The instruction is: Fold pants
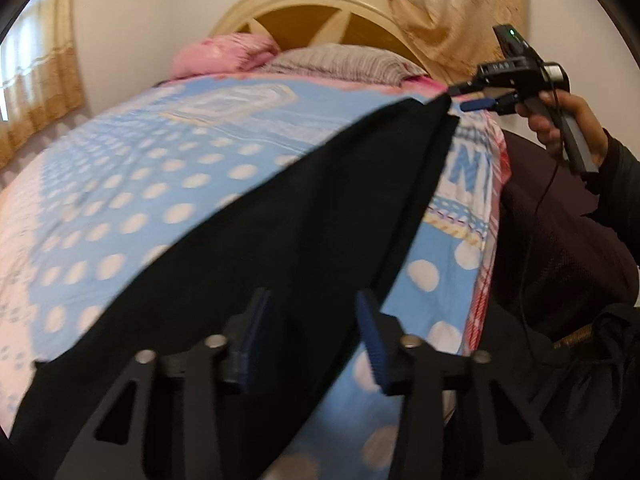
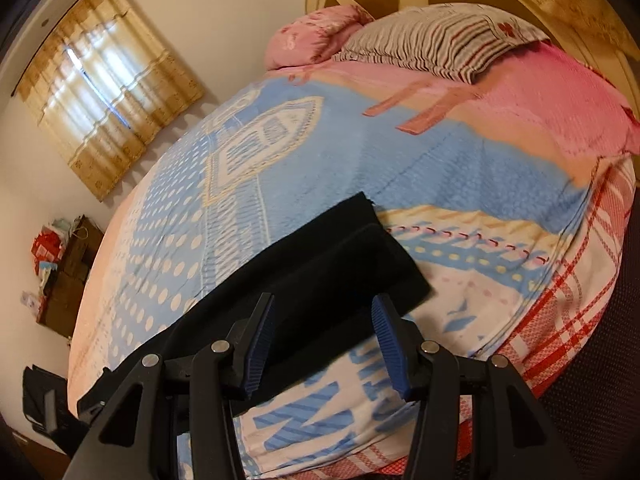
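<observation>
Black pants (image 1: 288, 224) lie stretched along the near edge of a bed with a blue dotted cover (image 1: 132, 196). In the left wrist view my left gripper (image 1: 312, 336) is open, its blue pads just above the pants' near end. My right gripper (image 1: 466, 98) shows at the far end of the pants, held in a hand, its fingers apart. In the right wrist view the right gripper (image 2: 324, 344) is open above the folded end of the pants (image 2: 320, 264), not holding them.
Pink pillow (image 2: 316, 34) and striped pillow (image 2: 432, 40) lie at the headboard (image 1: 320, 12). A curtained window (image 2: 104, 80) is on the left wall. Clutter on a low cabinet (image 2: 68, 268) stands left of the bed. The person's dark clothing (image 1: 560, 240) is at the right.
</observation>
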The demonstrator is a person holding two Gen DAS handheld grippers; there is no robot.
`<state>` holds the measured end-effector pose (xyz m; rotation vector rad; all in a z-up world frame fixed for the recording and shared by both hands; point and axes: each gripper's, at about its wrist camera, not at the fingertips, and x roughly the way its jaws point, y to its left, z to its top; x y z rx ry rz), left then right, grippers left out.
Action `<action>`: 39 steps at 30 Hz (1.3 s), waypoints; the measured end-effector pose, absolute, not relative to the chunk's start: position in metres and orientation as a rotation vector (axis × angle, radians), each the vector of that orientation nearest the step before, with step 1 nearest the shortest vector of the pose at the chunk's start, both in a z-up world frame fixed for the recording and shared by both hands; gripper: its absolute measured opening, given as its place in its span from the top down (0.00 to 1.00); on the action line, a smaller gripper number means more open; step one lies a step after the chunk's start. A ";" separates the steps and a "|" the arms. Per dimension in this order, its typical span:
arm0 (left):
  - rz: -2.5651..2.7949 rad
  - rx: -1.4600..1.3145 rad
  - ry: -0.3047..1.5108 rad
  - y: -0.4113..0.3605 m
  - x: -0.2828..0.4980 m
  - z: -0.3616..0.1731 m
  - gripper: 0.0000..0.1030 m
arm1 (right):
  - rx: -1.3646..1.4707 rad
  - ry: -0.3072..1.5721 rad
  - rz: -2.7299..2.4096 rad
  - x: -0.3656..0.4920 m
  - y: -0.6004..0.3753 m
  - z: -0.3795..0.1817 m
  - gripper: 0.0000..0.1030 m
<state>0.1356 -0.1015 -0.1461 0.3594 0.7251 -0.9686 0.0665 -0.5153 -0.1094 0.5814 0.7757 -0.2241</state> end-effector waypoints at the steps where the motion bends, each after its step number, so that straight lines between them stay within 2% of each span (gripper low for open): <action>1: -0.978 0.363 0.737 -0.109 0.138 -0.150 0.64 | 0.585 0.776 -0.225 0.068 -0.516 -0.111 0.50; 8: -1.003 0.316 0.819 -0.122 0.150 -0.170 0.65 | 0.582 0.791 -0.243 0.091 -0.522 -0.119 0.50; 9: -1.004 0.320 0.812 -0.124 0.149 -0.170 0.65 | 0.568 0.789 -0.268 0.096 -0.524 -0.119 0.55; 10: -1.003 0.330 0.807 -0.125 0.147 -0.170 0.65 | 0.562 0.791 -0.275 0.103 -0.526 -0.119 0.80; 11: -0.997 0.348 0.800 -0.126 0.145 -0.170 0.68 | 0.557 0.796 -0.270 0.110 -0.527 -0.118 0.94; 12: -0.984 0.366 0.793 -0.127 0.144 -0.170 0.75 | 0.548 0.799 -0.253 0.120 -0.527 -0.113 0.97; 18: -0.998 0.279 0.837 -0.120 0.157 -0.172 0.77 | 0.395 0.622 -0.057 0.152 -0.489 -0.030 0.97; 21: -0.994 0.231 0.853 -0.118 0.162 -0.173 0.78 | 0.379 0.562 -0.029 0.139 -0.481 -0.013 0.97; 31: -0.988 0.278 0.817 -0.124 0.157 -0.175 0.78 | 0.586 0.720 -0.231 0.074 -0.557 -0.132 0.97; 39: -0.948 0.410 0.763 -0.139 0.145 -0.172 0.75 | 0.590 0.681 -0.170 0.071 -0.550 -0.137 0.95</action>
